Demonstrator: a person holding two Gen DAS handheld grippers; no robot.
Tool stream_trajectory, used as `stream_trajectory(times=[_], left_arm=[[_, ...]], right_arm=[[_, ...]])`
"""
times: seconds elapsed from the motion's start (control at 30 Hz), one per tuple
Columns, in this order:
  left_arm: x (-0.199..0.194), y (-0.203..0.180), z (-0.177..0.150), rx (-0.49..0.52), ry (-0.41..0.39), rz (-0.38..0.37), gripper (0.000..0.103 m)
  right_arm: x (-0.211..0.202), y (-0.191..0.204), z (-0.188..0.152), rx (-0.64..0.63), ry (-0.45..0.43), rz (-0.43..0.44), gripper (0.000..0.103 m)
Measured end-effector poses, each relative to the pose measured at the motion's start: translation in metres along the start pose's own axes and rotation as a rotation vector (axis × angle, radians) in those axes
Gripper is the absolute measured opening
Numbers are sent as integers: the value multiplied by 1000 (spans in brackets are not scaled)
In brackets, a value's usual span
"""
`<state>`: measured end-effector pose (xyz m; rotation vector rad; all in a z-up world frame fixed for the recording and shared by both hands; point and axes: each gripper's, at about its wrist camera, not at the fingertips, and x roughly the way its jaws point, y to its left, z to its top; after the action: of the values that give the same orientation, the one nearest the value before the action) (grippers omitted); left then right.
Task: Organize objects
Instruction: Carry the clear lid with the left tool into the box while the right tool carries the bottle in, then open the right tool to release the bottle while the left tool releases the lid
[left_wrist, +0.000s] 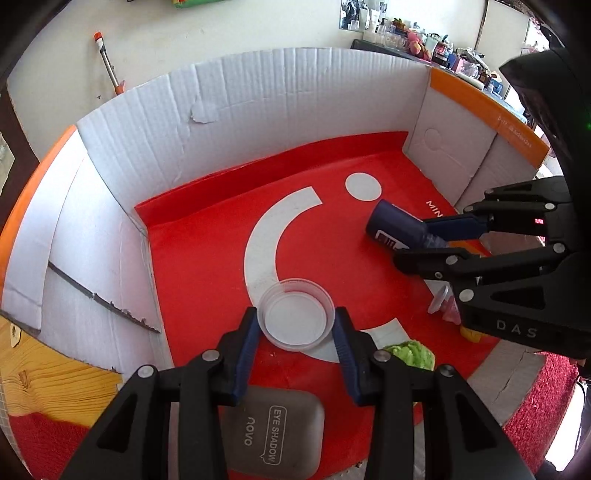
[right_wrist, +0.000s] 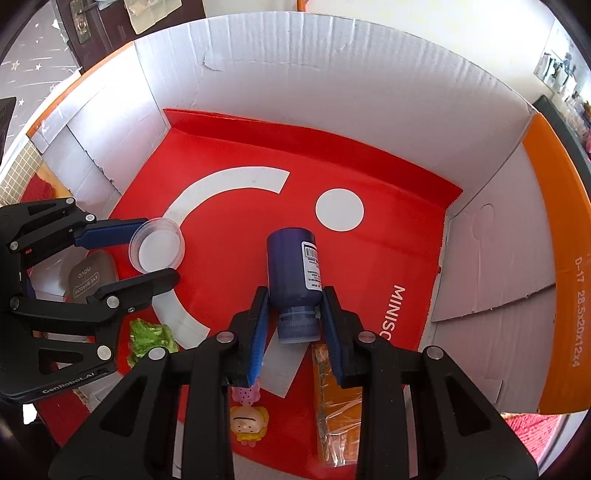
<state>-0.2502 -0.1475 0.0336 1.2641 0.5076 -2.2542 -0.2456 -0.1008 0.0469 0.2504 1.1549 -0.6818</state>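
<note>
1. While we hold both items low inside the cardboard box (right_wrist: 280, 62), the placing step is in hand.
2. Left gripper (left_wrist: 295, 321) clamps one clear round lid (left_wrist: 295, 317); right gripper (right_wrist: 294, 314) clamps one blue bottle (right_wrist: 295, 266) near its cap.
3. Next, we judge, set each on the red liner (left_wrist: 207, 266) and release.
4. Farther out lie one eyeshadow case (left_wrist: 273, 432), one green lump (left_wrist: 412, 352), one doll figure (right_wrist: 247, 421) and one orange packet (right_wrist: 336, 398).
</note>
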Motion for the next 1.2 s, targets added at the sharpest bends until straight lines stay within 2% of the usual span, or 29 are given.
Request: stream_trajectory(times=[0.57, 0.6, 0.63, 0.67, 0.7, 1.2], left_arm=[[0, 2, -2, -5, 0, 4, 43], [0, 2, -1, -5, 0, 4, 43], [1, 2, -1, -5, 1, 4, 44], [1, 2, -1, -5, 0, 4, 45], [0, 3, -2, -5, 0, 5, 45], [-3, 3, -2, -25, -4, 3, 46]], right_arm=[[-6, -3, -5, -12, 20, -21, 29], [-6, 2, -4, -11, 21, -18, 32], [-7, 10, 0, -12, 22, -15, 47], [-6, 10, 0, -13, 22, -16, 58], [-7, 15, 3, -17, 15, -18, 63], [-18, 27, 2, -36, -4, -22, 63]])
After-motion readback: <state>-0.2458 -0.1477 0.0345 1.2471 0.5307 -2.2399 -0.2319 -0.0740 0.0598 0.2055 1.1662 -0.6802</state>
